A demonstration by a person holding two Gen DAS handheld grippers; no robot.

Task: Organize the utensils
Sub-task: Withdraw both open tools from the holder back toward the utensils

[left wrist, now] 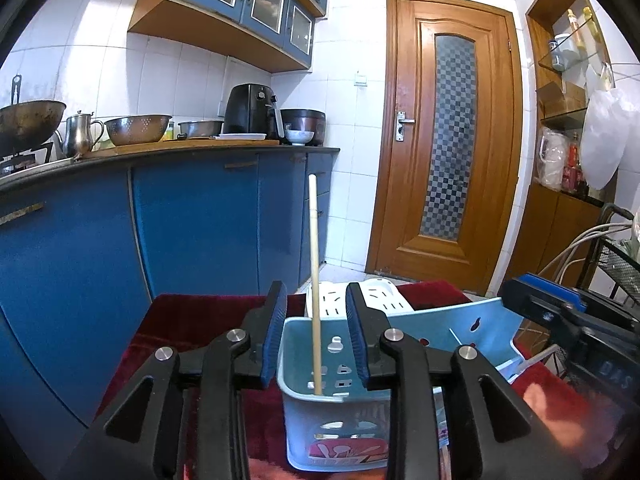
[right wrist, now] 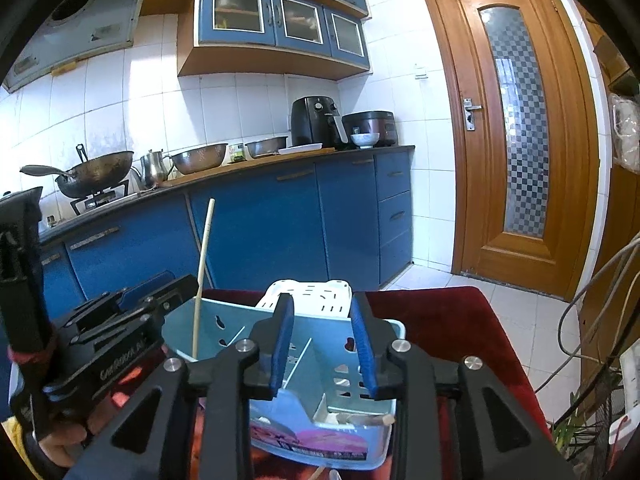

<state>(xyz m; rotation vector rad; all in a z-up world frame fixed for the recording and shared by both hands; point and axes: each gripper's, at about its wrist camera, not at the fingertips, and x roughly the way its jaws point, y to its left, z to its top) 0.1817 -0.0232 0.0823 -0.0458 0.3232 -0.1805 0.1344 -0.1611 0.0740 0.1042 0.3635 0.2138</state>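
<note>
On the red-cloth-covered surface, a light blue perforated plastic utensil holder is sitting in front of a white plastic basket, with one long pale wooden chopstick standing nearly upright in its left compartment. The left tool and the right tool are both hovering partly open over the holder, gripping nothing. A thin white stick is leaning in another compartment, so sorting seems partly done; any remaining utensils are lying out of view.

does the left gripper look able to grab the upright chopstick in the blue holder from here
Probably yes. The chopstick stands in the blue holder directly ahead of the left gripper, framed by its open fingers, with nothing blocking it. The right gripper sits off to the side.
</note>
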